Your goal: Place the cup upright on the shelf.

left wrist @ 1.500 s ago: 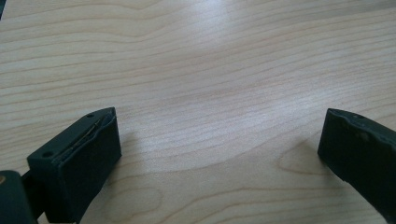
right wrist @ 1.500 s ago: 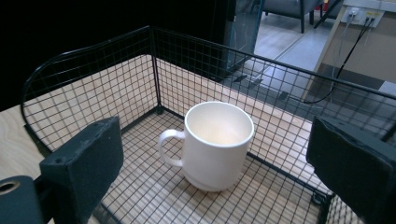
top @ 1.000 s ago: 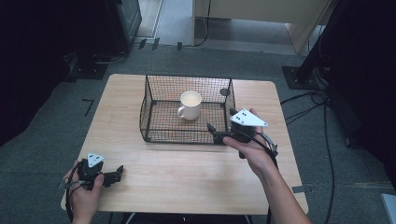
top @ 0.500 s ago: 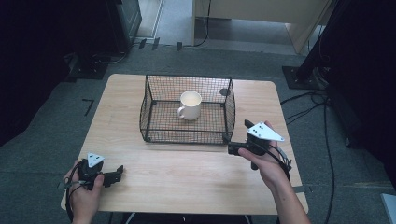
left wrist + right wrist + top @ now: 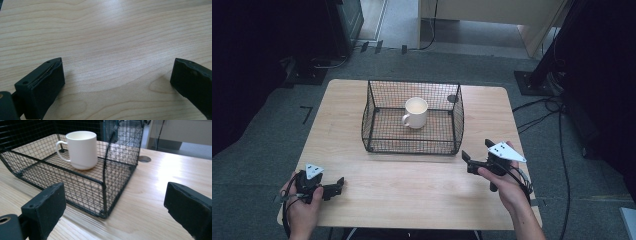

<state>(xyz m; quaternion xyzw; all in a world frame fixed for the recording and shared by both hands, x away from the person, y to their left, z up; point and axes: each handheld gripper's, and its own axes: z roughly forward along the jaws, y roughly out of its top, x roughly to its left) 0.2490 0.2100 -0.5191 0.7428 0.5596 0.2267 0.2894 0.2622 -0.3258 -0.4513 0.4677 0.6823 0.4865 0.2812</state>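
- The wooden table (image 5: pixel 412 200) carries everything; bare boards lie between and ahead of the left gripper's jaws in the left gripper view, with nothing there to grasp.
- The black wire basket (image 5: pixel 384 142) stands ahead of the right gripper's jaws; in the right gripper view its near corner (image 5: pixel 105 213) lies just beyond the gap between them, a little closer to the left jaw.
- The right gripper (image 5: pixel 469 161) is held above the table near the basket's right front corner, apart from the wire, its jaws spread wide and empty.
- The left gripper (image 5: pixel 338 184) rests low at the table's near left edge, well apart from the basket, its jaws likewise spread with nothing between them.
- The white mug (image 5: pixel 80 149) is the basket's one content: it stands upright on the mesh floor, beyond the left jaw in the right gripper view, handle turned away from the right jaw. Its inside looks empty, though the high view is too soft to be sure.
- A small dark round mark (image 5: pixel 144 158) lies on the table past the basket's far corner.
- Judging the step in hand as a reach for the mug: the right gripper should rise over the basket wall rather than push through the mesh, come down with the jaws wide across the mug's rim or body, and close squarely so the mug does not tip against the wire.
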